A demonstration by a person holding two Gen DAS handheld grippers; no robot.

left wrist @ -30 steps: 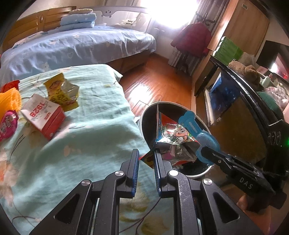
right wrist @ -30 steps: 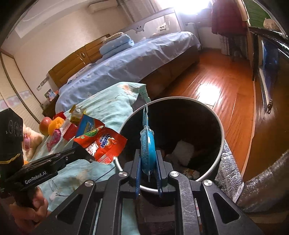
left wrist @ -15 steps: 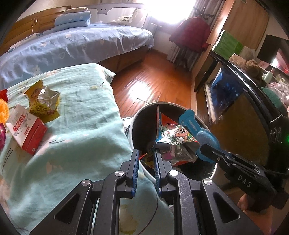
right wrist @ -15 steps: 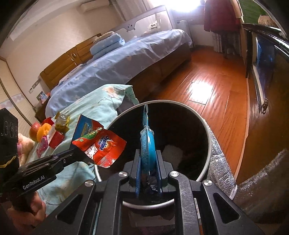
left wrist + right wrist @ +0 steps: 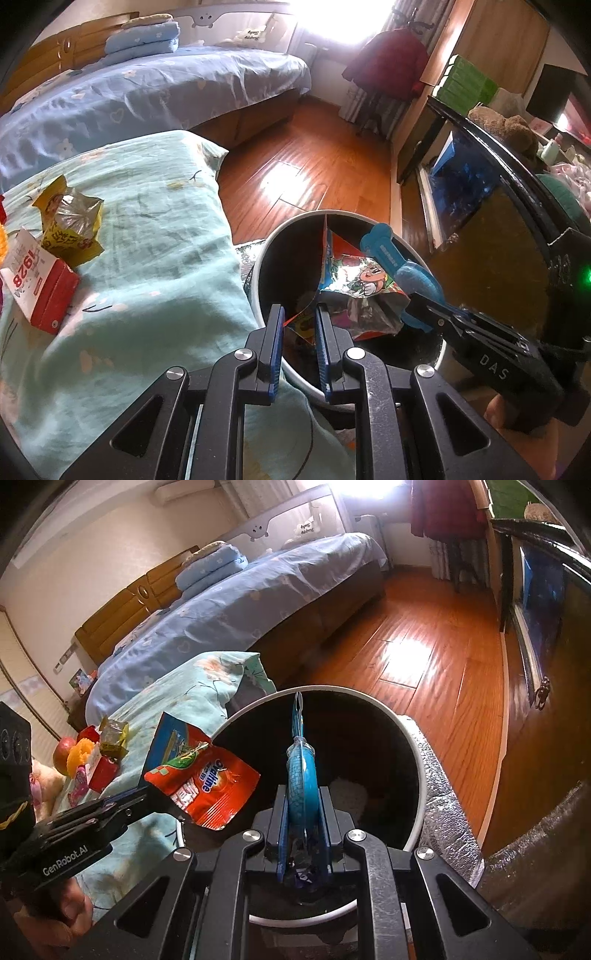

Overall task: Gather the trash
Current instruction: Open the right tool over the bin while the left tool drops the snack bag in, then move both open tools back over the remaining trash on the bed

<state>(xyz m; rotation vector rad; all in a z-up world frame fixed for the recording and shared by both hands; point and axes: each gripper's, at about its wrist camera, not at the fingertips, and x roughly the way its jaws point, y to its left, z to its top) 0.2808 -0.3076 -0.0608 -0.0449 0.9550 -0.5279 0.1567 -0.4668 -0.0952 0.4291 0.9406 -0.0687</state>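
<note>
A round black trash bin with a white rim (image 5: 266,247) (image 5: 417,746) stands on the floor beside the bed. My left gripper (image 5: 299,314) is shut on a red snack wrapper (image 5: 354,273) and holds it over the bin; the wrapper also shows in the right wrist view (image 5: 207,782). My right gripper (image 5: 303,794) is shut on a blue bone-shaped package (image 5: 301,771) (image 5: 384,247) above the bin mouth. White crumpled trash (image 5: 349,794) lies inside the bin.
On the teal bedspread (image 5: 147,258) lie a yellow crumpled wrapper (image 5: 70,218) and a red-and-white carton (image 5: 37,284). Fruit and more packets (image 5: 85,760) sit farther back. A blue bed (image 5: 147,92), wooden floor (image 5: 314,170) and a dark cabinet (image 5: 480,206) surround the bin.
Both grippers have moved toward the bin with their loads. The left gripper's wrapper has shifted from beside the bed edge to over the bin opening.
</note>
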